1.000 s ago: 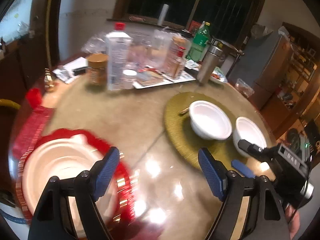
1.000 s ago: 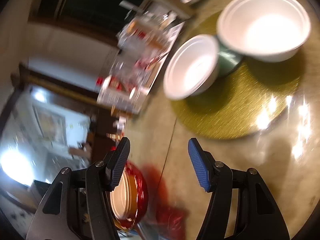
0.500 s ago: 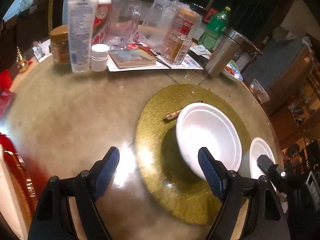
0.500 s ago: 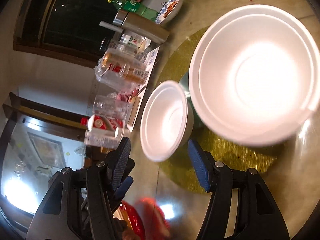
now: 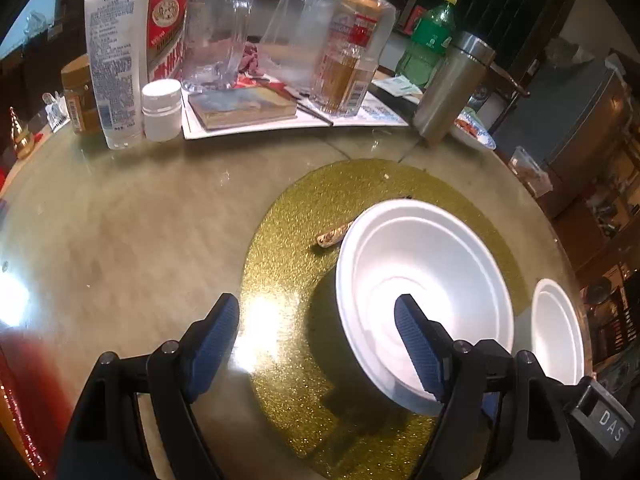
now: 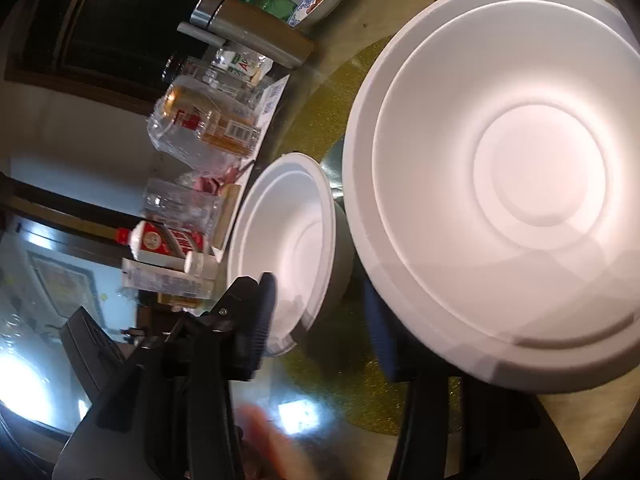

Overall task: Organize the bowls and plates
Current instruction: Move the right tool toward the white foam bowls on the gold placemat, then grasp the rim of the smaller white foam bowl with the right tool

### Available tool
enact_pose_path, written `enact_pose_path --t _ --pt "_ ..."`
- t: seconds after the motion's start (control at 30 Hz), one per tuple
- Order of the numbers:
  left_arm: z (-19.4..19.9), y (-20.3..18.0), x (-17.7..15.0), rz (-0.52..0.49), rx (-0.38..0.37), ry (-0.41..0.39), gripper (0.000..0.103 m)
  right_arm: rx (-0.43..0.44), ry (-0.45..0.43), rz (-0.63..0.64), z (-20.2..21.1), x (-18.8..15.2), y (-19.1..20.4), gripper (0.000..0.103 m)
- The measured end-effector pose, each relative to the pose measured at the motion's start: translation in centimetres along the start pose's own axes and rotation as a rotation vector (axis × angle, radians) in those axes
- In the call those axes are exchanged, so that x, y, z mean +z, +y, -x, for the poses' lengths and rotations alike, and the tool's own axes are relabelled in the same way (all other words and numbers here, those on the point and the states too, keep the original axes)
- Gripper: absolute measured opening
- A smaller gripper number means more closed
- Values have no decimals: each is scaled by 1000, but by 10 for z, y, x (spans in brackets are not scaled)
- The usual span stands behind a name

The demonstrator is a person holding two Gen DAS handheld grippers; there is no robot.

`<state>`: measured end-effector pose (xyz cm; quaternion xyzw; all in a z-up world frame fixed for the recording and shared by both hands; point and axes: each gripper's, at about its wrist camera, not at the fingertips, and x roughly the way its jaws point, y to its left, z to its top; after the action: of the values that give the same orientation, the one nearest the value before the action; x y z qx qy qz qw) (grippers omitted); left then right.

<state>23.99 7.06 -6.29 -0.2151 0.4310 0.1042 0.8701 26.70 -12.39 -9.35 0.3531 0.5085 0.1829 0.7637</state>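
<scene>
In the left wrist view a white foam bowl [image 5: 424,292] sits on a round gold glitter placemat [image 5: 288,264]. My left gripper [image 5: 316,340] is open; its right finger reaches over the bowl's near rim, its left finger hangs over the mat. A second white bowl [image 5: 558,336] stands at the mat's right edge. In the right wrist view that second bowl [image 6: 508,184] fills the right side, very close. My right gripper [image 6: 320,320] is open; its right finger is under that bowl's near rim. The first bowl [image 6: 288,240] lies beyond the left finger.
Bottles, a glass pitcher [image 5: 218,36], a steel flask [image 5: 452,88], a green bottle [image 5: 430,40], a white jar [image 5: 161,110] and a book on paper crowd the table's far side. A red plate edge [image 5: 16,412] shows at the lower left.
Both grippers have moved in toward the bowls. The left gripper left the red plate and now straddles the first bowl's rim. The right gripper closed in on the second bowl.
</scene>
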Motion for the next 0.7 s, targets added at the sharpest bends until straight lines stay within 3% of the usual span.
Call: enact_pose_path --t 0.03,0.1,0.2,0.3,0.5,0.7 --pt "-2 -1 0 -9 3 0 73 -7 2 3 -1 0 -1 30" --pt "-5 -1 -1 -26 17 14 40 -16 7 4 -3 -1 -3 25" --pt "-6 -2 -2 -41 -6 23 22 -16 5 25 -3 -1 0 17" --pt "-5 -4 -3 -57 -12 21 15 -18 3 51 -2 -3 4 15" --pt "-6 -2 -2 -51 -27 27 13 -19 -3 62 2 -4 5 11" --pt "-10 7 0 -5 -99 75 11 -15 -5 61 3 -5 5 11"
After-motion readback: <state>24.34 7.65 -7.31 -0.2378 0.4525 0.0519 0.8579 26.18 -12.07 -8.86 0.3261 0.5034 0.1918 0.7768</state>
